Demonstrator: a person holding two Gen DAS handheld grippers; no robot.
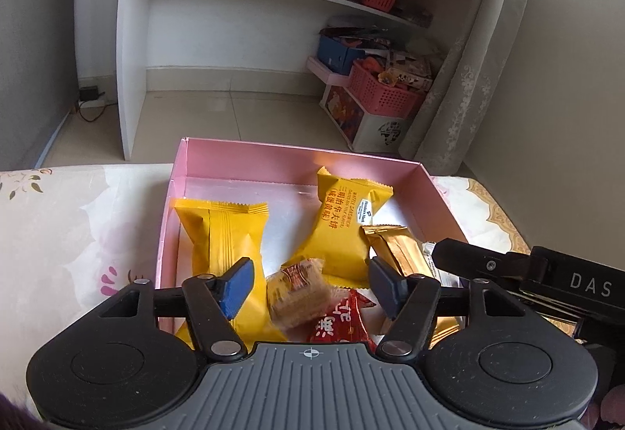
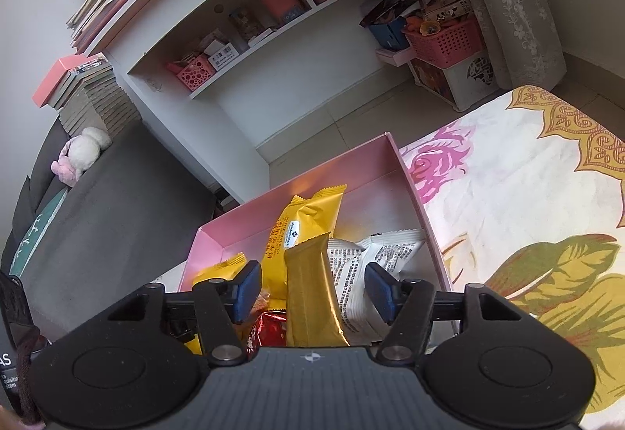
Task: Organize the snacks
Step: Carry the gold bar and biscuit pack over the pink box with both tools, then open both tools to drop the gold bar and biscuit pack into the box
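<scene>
**Both hand-held grippers released over the pink snack box**

The left hand-held gripper (image 1: 310, 283) hung with its blue pads spread apart, gripping nothing. Between and just beyond the pads a small clear-wrapped brown wafer snack (image 1: 295, 293) appeared, blurred, above the other packets; whether it touched anything could not be told. At its 5 o'clock lay a red foil packet with white lettering (image 1: 340, 324).

The shallow pink cardboard box (image 1: 250, 156) sat on a bed covered by a floral-printed sheet (image 1: 58, 227). Inside it, a plain-backed yellow pillow packet (image 1: 222, 234) lay along the 9 o'clock wall, and a yellow packet printed with red text (image 1: 345, 219) lay toward 1 o'clock.

The right hand-held gripper (image 2: 312, 289) was likewise released, its pads standing clear on either side of a long gold foil bar wrapper (image 2: 310, 293) that leaned across the pile, pointing toward 12 o'clock. No pad pressed on it. At the bar's 3 o'clock lay white packets with black print (image 2: 383, 254), against the box's right wall.

Beyond the box, at 12 o'clock, stood a white shelving unit (image 1: 133, 39) holding pink baskets.
</scene>
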